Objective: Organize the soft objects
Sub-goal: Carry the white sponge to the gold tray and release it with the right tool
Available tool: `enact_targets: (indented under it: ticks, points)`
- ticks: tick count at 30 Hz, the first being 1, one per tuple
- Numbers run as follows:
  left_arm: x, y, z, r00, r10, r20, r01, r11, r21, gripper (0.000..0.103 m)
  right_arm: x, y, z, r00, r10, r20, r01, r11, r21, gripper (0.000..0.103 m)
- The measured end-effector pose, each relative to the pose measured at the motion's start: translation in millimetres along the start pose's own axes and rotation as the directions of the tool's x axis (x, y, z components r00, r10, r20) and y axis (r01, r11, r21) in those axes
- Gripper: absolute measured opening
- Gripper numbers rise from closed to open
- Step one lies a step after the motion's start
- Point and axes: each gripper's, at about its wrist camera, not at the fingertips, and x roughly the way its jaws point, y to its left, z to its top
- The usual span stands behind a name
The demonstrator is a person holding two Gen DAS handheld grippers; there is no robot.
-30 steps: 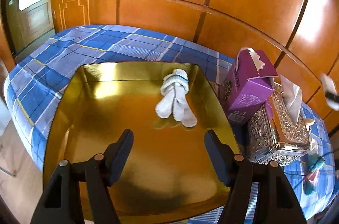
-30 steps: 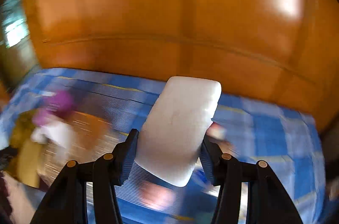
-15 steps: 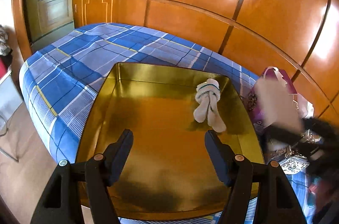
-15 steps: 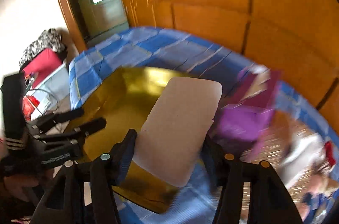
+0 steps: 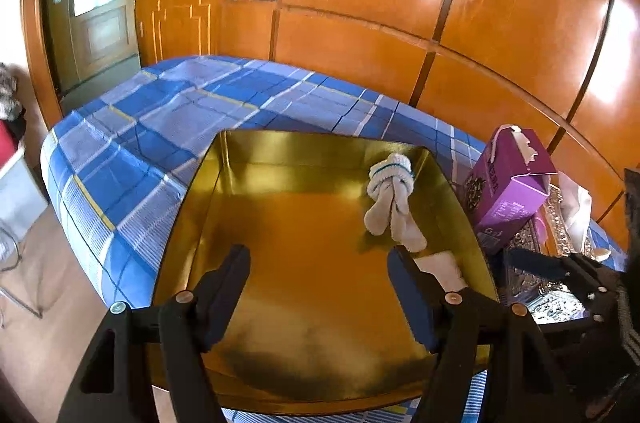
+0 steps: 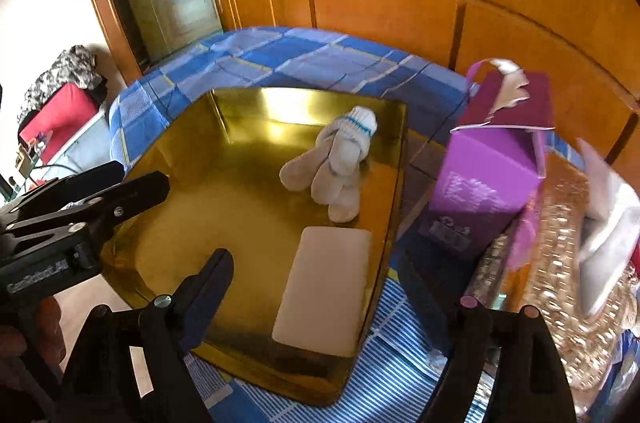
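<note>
Gold tray [image 6: 248, 127] sits on the blue plaid bed [image 5: 160, 127] w/ the white foam pad [image 6: 326, 289] lying flat at its near right corner, touching nothing. Right gripper [image 6: 316, 283] just opened its jaws wide, pad loose between them. Rolled white socks [image 6: 336, 163] lie by the tray's far right edge. Left gripper [image 5: 318, 287] hangs roughly half open over the tray, holding nothing. Purple box [image 6: 492, 167] stands just off the tray's right side.
</note>
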Motion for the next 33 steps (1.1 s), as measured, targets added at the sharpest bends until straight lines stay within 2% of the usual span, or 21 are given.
enact_targets:
  ticks: [9, 16, 21, 27, 33]
  points:
    - [-17.0, -23.2, -1.5, 0.999, -0.018, 0.044, 0.015, 0.997, 0.075, 0.075, -59.6, -15.2, -21.5, 0.984, -0.108, 0.139, 0.104, 0.994, 0.042, 0.086]
    - [-27.3, -48.7, -7.7, 0.998, -0.051, 0.049, 0.043, 0.989, 0.144, 0.075, -101.2, -48.9, -42.5, 0.959, -0.197, 0.206, 0.169, 0.975, 0.142, 0.086]
    - [-37.4, -68.3, -10.1, 0.995, -0.080, 0.063, 0.066, 0.977, 0.202, 0.075, -131.1, -82.5, -65.9, 0.931, -0.284, 0.230, 0.230, 0.944, 0.238, 0.086]
    - [-48.1, -96.7, -13.6, 0.989, -0.126, 0.072, 0.101, 0.955, 0.278, 0.075, -167.9, -137.2, -106.2, 0.885, -0.419, 0.204, 0.312, 0.858, 0.408, 0.085]
    - [-60.2, -131.1, -15.2, 0.979, -0.192, 0.075, 0.152, 0.918, 0.367, 0.075, -200.5, -190.5, -159.1, 0.838, -0.533, 0.114, 0.382, 0.724, 0.574, 0.086]
